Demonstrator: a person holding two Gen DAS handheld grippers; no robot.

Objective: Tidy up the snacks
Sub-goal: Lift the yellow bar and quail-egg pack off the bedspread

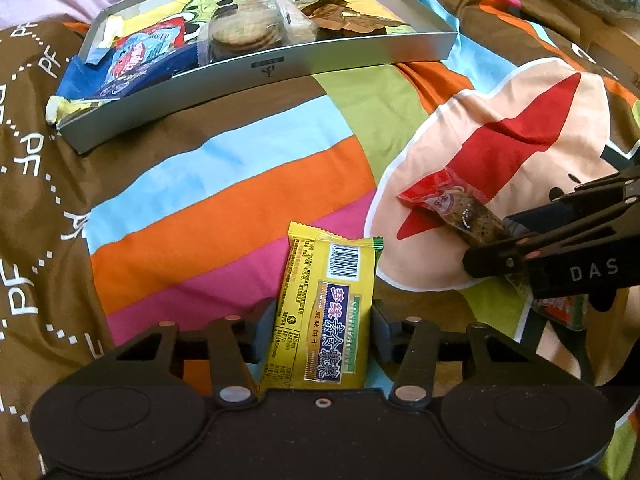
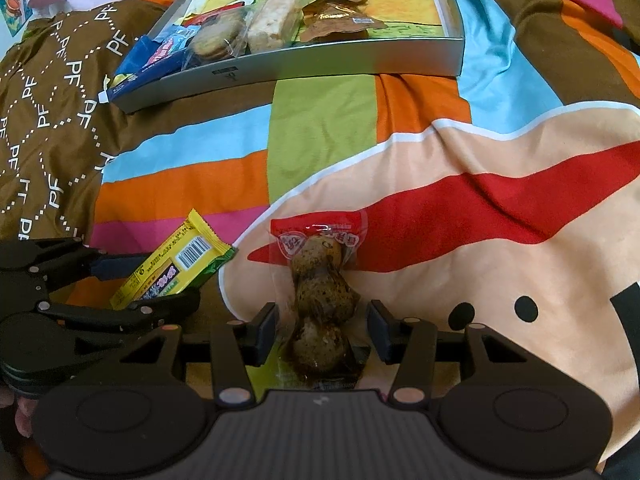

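Note:
A yellow biscuit packet [image 1: 324,312] lies on the striped bedspread, barcode end away from me. My left gripper [image 1: 324,320] is shut on its near half, both pads touching its long edges. In the right wrist view the same packet [image 2: 176,268] sits between the left gripper's [image 2: 168,280] fingers. A clear packet with a red top holding brown speckled eggs [image 2: 320,288] lies on the peach patch. My right gripper [image 2: 322,328] straddles it, open, a thin gap at each pad. From the left wrist view this egg packet [image 1: 452,208] runs into the right gripper [image 1: 488,240].
A shallow grey box [image 1: 320,56] stands at the far side of the bed with round biscuits [image 1: 244,28], a blue packet [image 1: 132,60], a pale bar [image 2: 276,16] and a brown packet [image 2: 336,16] inside. Its right half [image 2: 404,8] shows the printed bottom. Bedspread lies between box and grippers.

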